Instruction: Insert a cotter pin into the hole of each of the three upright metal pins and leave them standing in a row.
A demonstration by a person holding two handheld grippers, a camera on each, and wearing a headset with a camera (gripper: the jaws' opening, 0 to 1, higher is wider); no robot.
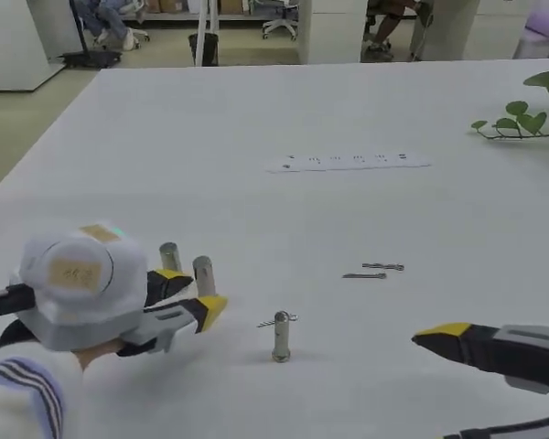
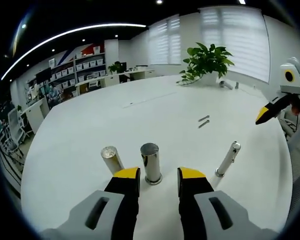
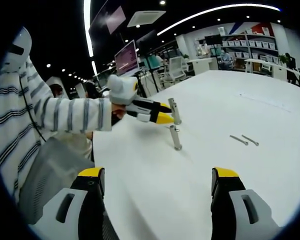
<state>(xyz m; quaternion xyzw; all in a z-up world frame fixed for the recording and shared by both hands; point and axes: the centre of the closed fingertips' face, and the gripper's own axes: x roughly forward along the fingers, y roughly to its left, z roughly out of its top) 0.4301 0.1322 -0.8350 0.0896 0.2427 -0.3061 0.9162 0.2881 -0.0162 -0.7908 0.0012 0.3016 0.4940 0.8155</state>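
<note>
White counter (image 1: 256, 128): broad, flat and smooth, likely slick under small steel parts.

Left claw (image 2: 158, 173): parted a little wider than a pin, straddling the middle metal pin (image 2: 150, 162) low near its base. Looks unclamped; contact with either jaw too close to call. Right claw (image 3: 158, 173): spread wide, holding nothing, hovering above the counter, well apart from the pins.

Three metal pins, short solid cylinders, all upright. Leftmost pin (image 2: 111, 159) just beside the straddled one; third pin (image 1: 281, 337) off to their right, apart. Probably heavy for their size and rigid, yet narrow-footed, so easy to tip with a sideways nudge. Polished too, so apt to slip in a loose pinch. Best taken square across the lower shaft, below the cross hole, keeping that hole clear.

Smallest of all, the cotter pins. Inserted cotter pin (image 1: 277, 320) already through the top of the third pin, poking out sideways. Two loose cotter pins (image 1: 382, 267) lying side by side on the counter, beyond the third pin. Thin, light, springy wire by the look of it: hard to lift off a flat surface, prone to skate away or bend. Best pinched near the looped head, legs left free for threading.
</note>
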